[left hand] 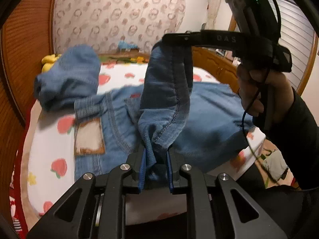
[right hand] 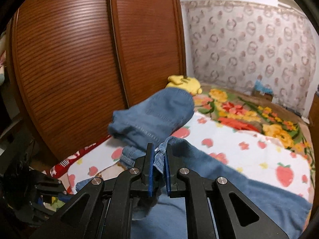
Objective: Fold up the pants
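Blue denim pants (left hand: 209, 115) lie spread on the strawberry-print bed sheet (left hand: 49, 139), waistband and brown patch to the left. My left gripper (left hand: 156, 153) is shut on a lifted fold of the pants near the front edge. The right gripper (left hand: 175, 39) shows in the left wrist view higher up, pinching the same strip of fabric and holding it raised. In the right wrist view my right gripper (right hand: 159, 155) is shut on a denim edge (right hand: 169, 145). One bunched pant leg (right hand: 155, 115) sits up at the far left.
A brown slatted wardrobe (right hand: 69, 59) stands close along the left of the bed. A yellow plush toy (right hand: 185, 82) and a flowered blanket (right hand: 249, 115) lie at the head of the bed. A patterned curtain (right hand: 249, 45) hangs behind.
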The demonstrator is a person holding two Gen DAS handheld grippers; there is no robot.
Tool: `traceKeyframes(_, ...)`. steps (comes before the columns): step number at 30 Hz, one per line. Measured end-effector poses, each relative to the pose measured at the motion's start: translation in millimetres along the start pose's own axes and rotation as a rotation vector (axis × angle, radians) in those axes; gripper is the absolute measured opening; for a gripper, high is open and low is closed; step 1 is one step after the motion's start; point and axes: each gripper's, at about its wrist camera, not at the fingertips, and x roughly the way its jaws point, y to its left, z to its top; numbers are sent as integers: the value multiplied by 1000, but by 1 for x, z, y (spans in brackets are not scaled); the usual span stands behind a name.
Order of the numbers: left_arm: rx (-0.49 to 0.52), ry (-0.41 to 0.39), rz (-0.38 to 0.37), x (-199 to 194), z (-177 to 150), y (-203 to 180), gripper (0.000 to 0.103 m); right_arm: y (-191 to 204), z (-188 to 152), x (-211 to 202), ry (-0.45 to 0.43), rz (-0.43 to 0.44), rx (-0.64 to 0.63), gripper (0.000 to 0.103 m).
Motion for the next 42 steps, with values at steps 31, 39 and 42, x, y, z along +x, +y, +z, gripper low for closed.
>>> traceKeyframes(31,67,-19,35,2,34,-7,44,10,-58,-68,72,-180,19,48)
traceKeyframes(39,139,12,-1,33,63,-34,44,-3,-81,-51,124,-192,107,48)
traceKeyframes(42,130,63,23,57,71,-36,44,-3,-84,-44,146,-204,122,48)
